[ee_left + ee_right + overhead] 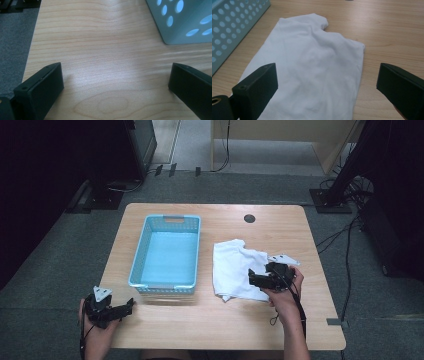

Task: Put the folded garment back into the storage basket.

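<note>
Light wood table (210,320), rounded corners, one dark round port (249,218) near its far edge; grey carpet (60,270) all round, black stands and loose cables at both sides, pale wooden furniture (280,140) beyond. Count: one basket, one cloth, two grippers. Blue perforated basket (139,251), nothing visible inside it, sits ahead and to the right of the left gripper (131,304); in the left gripper view its corner (175,30) shows beyond the right-hand jaw, apart from it. Left gripper low over bare wood at the near left corner, jaws spread wide, nothing between them. White cloth (235,267), rumpled and roughly folded, lies flat just right of the basket, not touching it. Right gripper (251,279) at the cloth's near right edge, jaws wide apart, holding nothing; in the right gripper view the cloth (312,67) spreads below and ahead of the jaws, basket wall (232,27) off to the left.
</note>
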Motion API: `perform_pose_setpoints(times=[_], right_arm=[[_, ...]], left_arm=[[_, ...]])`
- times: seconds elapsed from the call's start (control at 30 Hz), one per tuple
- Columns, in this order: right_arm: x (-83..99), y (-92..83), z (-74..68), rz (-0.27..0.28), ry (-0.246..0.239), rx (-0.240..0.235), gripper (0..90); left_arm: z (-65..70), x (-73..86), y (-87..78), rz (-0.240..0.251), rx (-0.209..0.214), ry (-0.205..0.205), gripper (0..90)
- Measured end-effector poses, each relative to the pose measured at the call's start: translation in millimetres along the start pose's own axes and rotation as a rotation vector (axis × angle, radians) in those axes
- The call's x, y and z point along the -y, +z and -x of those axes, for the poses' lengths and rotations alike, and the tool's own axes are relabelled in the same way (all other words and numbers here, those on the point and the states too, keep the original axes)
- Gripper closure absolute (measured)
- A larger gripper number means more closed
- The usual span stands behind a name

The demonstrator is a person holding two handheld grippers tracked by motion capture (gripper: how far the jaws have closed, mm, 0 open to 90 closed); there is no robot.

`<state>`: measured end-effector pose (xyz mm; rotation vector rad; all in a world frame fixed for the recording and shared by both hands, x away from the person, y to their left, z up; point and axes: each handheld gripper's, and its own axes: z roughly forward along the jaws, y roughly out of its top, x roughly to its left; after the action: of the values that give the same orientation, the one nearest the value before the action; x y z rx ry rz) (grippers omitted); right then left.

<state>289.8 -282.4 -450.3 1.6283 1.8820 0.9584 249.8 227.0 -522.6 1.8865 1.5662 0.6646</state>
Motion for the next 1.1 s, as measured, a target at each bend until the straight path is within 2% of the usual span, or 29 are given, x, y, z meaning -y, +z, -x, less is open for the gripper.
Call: perform_pose_setpoints(times=[0.27, 0.37, 0.4, 0.53, 1.1], right_arm=[[-2.7, 12.3, -8.5, -0.017, 0.010, -0.005, 1.2], [-3.8, 15.3, -9.8, -0.032, 0.020, 0.008, 0.0], [-4.8, 17.4, -10.5, -0.032, 0.037, 0.013, 0.0], [-6.6, 20.5, -12.3, -0.032, 0.042, 0.019, 0.0], [-10.3, 41.9, -31.5, -0.057, 0.012, 0.023, 0.0]], left_arm=[[0.0, 0.0, 0.0, 0.000, 0.000, 0.000, 0.0], [0.0, 0.0, 0.0, 0.000, 0.000, 0.000, 0.0], [0.0, 0.0, 0.0, 0.000, 0.000, 0.000, 0.0], [0.0, 0.0, 0.0, 0.000, 0.000, 0.000, 0.0], [0.0, 0.0, 0.0, 0.000, 0.000, 0.000, 0.0]])
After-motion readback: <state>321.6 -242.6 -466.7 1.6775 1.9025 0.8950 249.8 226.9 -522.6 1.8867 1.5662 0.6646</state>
